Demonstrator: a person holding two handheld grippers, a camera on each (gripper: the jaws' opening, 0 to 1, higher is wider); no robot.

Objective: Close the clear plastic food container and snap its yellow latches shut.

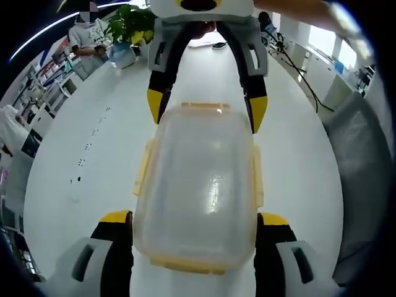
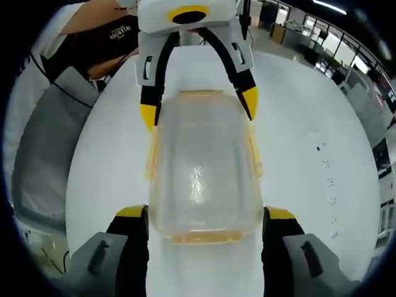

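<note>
Two grippers' fingers (image 1: pixel 117 218) around one lidded container (image 1: pixel 199 185); potted plant (image 1: pixel 129 28) behind.

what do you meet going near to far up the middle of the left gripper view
left gripper fingers → clear container with yellow latches → right gripper reaching in from the far end → white table → potted plant

Bare table (image 1: pixel 80 142) both sides of container (image 1: pixel 201 185); grippers at ends.
</note>
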